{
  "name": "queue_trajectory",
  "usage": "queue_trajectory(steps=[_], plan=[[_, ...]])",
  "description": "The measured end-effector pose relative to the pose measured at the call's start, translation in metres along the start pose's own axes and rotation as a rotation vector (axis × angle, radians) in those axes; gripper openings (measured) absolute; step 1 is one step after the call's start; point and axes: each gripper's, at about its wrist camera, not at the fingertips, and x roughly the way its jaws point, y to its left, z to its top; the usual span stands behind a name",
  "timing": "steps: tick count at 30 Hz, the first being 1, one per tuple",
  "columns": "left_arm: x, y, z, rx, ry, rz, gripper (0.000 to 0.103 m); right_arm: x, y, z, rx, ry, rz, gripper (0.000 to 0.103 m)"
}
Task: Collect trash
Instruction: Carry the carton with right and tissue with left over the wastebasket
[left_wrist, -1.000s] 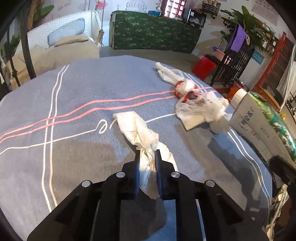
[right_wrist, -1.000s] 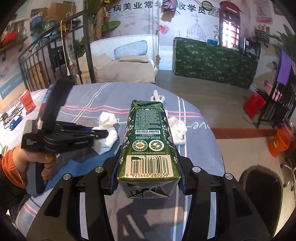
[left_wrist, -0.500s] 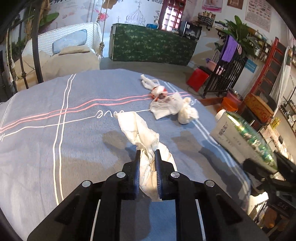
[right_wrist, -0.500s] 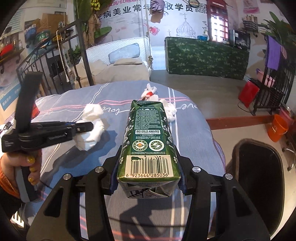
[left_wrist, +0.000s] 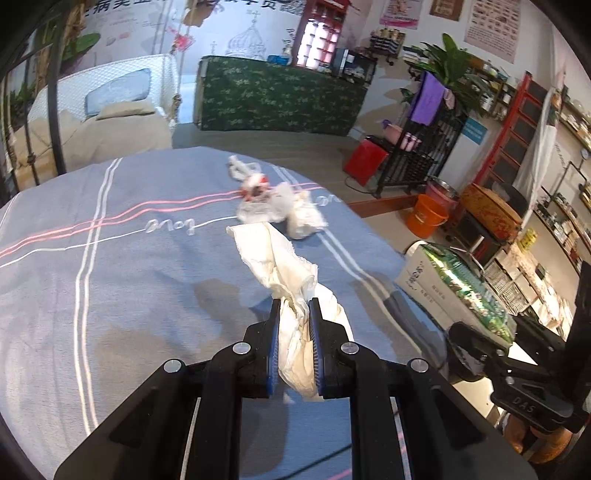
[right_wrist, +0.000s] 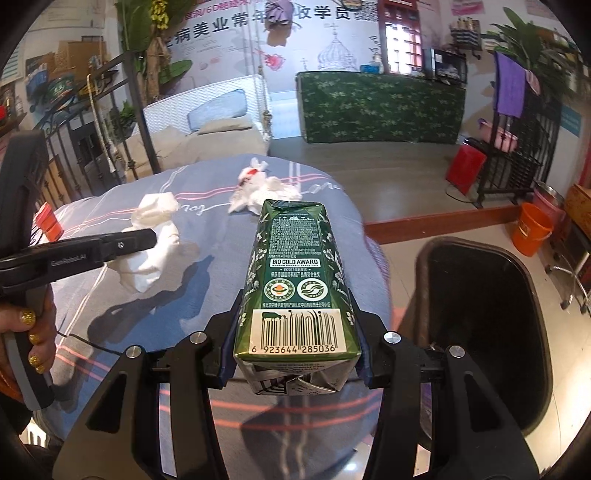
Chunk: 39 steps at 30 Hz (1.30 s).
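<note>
wrist views angled down, sharing bedspread (close)

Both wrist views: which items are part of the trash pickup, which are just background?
Job:
- white tissue, clamped in left gripper
- green carton, held in right gripper
- crumpled plastic bag on the tablecloth
- black bin

Lying about:
- orange bucket
- red box
- hanging bed

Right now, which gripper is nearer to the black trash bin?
Right. The right gripper, holding the green carton, is just beside the black trash bin. The left gripper, holding a tissue, is over the table, farther away.
</note>
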Motion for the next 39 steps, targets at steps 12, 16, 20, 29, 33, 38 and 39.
queue_trajectory(steps=[12, 16, 20, 29, 33, 38, 39], plan=[[0.015, -0.055, -0.001, 0.097, 0.017, -0.111, 0.015, -0.018, -0.068, -0.023, 0.128, -0.005, -0.133, 0.050], [0.021, -0.072, -0.004, 0.113, 0.027, -0.146, 0.015, -0.019, -0.088, -0.027, 0.160, -0.003, -0.172, 0.050], [0.028, -0.089, -0.004, 0.137, 0.037, -0.175, 0.015, -0.013, -0.106, -0.033, 0.189, 0.021, -0.216, 0.050], [0.040, -0.120, -0.004, 0.203, 0.054, -0.226, 0.015, 0.011, -0.139, -0.048, 0.250, 0.080, -0.282, 0.050], [0.045, -0.128, -0.007, 0.226, 0.067, -0.237, 0.015, 0.025, -0.150, -0.052, 0.267, 0.110, -0.305, 0.050], [0.050, -0.135, -0.011, 0.230, 0.085, -0.248, 0.015, 0.043, -0.161, -0.055, 0.281, 0.146, -0.327, 0.050], [0.051, -0.135, -0.011, 0.229, 0.088, -0.250, 0.015, 0.045, -0.161, -0.055, 0.285, 0.146, -0.332, 0.050]])
